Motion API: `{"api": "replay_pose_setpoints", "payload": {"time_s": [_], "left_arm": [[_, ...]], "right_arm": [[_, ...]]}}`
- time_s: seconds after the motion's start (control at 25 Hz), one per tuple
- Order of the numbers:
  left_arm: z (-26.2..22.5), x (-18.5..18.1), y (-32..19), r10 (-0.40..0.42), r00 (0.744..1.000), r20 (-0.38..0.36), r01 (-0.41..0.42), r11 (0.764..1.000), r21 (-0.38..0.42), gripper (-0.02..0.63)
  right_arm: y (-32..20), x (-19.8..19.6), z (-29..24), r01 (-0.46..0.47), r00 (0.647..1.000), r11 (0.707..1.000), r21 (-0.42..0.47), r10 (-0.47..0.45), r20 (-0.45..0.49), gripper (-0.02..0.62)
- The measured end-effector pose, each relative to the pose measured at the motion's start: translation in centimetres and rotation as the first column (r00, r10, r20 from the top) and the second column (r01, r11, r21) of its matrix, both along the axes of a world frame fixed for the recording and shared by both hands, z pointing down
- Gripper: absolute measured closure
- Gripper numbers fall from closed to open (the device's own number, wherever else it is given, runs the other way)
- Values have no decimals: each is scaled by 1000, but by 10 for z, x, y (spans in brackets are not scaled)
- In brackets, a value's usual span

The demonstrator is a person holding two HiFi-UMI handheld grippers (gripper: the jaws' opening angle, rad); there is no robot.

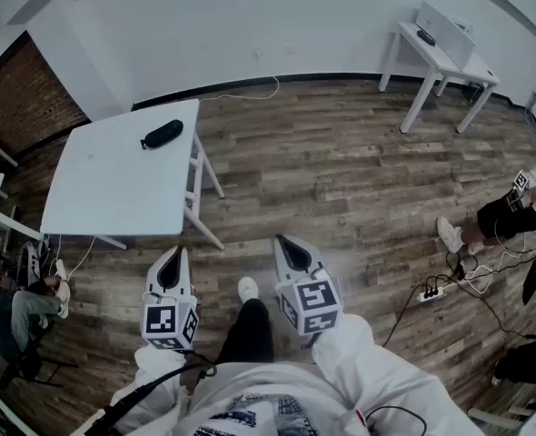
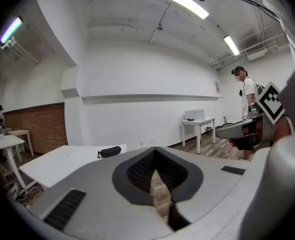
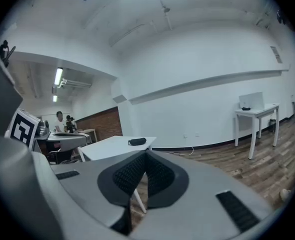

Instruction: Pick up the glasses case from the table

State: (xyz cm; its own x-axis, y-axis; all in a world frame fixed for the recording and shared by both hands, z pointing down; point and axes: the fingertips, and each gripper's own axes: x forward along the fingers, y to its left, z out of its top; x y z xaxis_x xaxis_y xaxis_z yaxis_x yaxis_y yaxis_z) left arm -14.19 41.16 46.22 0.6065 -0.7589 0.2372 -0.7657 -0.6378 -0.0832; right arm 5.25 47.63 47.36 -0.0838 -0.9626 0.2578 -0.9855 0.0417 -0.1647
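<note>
The black oval glasses case (image 1: pixel 163 133) lies near the far edge of a white table (image 1: pixel 104 193) at the left of the head view. Both grippers hang close to my body above the wooden floor, well short of the table. My left gripper (image 1: pixel 173 256) is shut with nothing in it, and so is my right gripper (image 1: pixel 284 242). In the left gripper view the case (image 2: pixel 110 152) shows small and far beyond the shut jaws (image 2: pixel 157 180). In the right gripper view the case (image 3: pixel 137 142) sits on the table (image 3: pixel 107 146), far past the jaws (image 3: pixel 139 178).
A second white table (image 1: pixel 442 62) with a white box stands at the back right. A person (image 1: pixel 515 209) stands at the right by a power strip and cables (image 1: pixel 429 292). Someone sits at the left (image 1: pixel 18 309). More tables stand at the far left.
</note>
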Motion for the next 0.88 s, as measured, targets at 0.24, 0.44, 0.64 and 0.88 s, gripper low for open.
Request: {"api": "replay_pose_setpoints", "payload": {"time_s": [0.24, 0.44, 0.64, 0.88], "left_arm": [[-3, 23, -161, 17, 1000, -21, -16, 1000, 10, 595], [-18, 23, -254, -12, 999, -41, 13, 999, 29, 597], [-12, 22, -309, -77, 996, -43, 78, 997, 17, 597], [19, 10, -369, -249, 968, -2, 249, 968, -30, 597]], "right_arm": [[-160, 7, -6, 21, 1000, 1000, -3, -21, -20, 589], [-261, 1, -37, 74, 996, 997, 31, -72, -53, 588], [-332, 7, -39, 140, 989, 990, 34, -138, -60, 588], [-430, 1, -12, 309, 951, 951, 10, -309, -30, 589]]}}
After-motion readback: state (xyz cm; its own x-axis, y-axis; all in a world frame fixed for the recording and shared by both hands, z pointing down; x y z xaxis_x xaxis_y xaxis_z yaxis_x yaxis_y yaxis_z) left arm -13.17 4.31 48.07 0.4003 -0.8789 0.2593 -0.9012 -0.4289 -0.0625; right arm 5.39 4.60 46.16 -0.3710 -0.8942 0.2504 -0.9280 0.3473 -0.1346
